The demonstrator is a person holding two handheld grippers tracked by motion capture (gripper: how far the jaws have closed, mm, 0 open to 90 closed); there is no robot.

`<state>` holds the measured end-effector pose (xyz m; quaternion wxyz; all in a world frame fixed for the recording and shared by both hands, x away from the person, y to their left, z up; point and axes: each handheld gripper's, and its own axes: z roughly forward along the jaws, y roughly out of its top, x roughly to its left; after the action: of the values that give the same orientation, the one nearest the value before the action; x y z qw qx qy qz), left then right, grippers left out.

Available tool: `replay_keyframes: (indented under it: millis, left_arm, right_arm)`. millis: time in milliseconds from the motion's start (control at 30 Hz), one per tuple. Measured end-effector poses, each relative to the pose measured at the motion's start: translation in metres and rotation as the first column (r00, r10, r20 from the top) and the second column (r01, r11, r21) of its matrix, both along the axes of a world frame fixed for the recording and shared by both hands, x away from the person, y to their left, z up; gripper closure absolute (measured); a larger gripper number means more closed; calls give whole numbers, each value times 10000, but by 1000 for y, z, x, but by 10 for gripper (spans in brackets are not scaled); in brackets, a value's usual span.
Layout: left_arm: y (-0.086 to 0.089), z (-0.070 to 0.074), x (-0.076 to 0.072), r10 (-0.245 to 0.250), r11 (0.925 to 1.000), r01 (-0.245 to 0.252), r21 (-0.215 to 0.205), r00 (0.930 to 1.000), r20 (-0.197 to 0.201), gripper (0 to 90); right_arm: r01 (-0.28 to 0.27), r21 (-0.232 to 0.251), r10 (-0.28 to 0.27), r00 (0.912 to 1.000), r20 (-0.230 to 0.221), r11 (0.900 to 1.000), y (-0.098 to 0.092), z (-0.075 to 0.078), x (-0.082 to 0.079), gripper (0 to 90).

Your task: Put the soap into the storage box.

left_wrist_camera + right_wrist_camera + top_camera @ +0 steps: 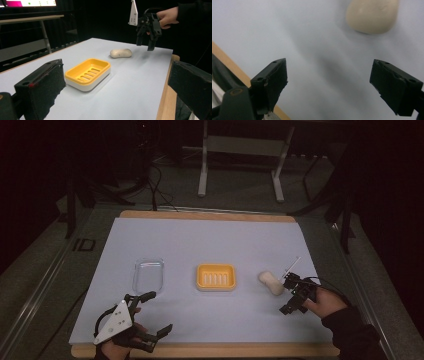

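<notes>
Tool jaws spread on both sides: our left tool (152,313) hovers empty by the near edge of the bench (200,235), and our right tool (291,293) hangs empty above the right side, just beside the pale soap bar (270,283). Farther in, at mid-bench, sit the yellow soap dish (216,277) and a clear lid (148,275).
</notes>
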<state>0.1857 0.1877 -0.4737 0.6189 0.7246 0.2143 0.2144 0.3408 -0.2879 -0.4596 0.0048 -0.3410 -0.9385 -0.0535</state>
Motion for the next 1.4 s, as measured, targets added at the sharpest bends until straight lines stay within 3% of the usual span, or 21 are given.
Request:
replay_keyframes:
  millis: [267,533,867,1067,1267,1400]
  left_arm:
    - [-1,0,0,-18,10000,18,15,10000,-12,11]
    - [-1,0,0,-35,10000,35,69,10000,-6,11]
    - [-1,0,0,-74,10000,75,55,10000,-42,11]
    - [-1,0,1,-90,10000,90,40,9999,-68,11]
    - [-2,-1,1,-104,9999,105,62,9999,-65,11]
    - [-2,0,1,-108,9999,109,48,9999,-77,11]
  right_arm:
    - [200,278,-208,9994,278,9994,-4,1,12,142]
    - [57,621,-69,9998,193,9981,-1,0,18,143]
    - [-134,1028,41,9958,910,9946,0,1,27,147]
    - [-207,1374,66,9947,1028,9903,0,0,32,147]
    - [-738,1776,502,9897,1338,9813,4,-3,34,163]
    - [-717,1929,436,9882,1465,9786,5,-4,37,167]
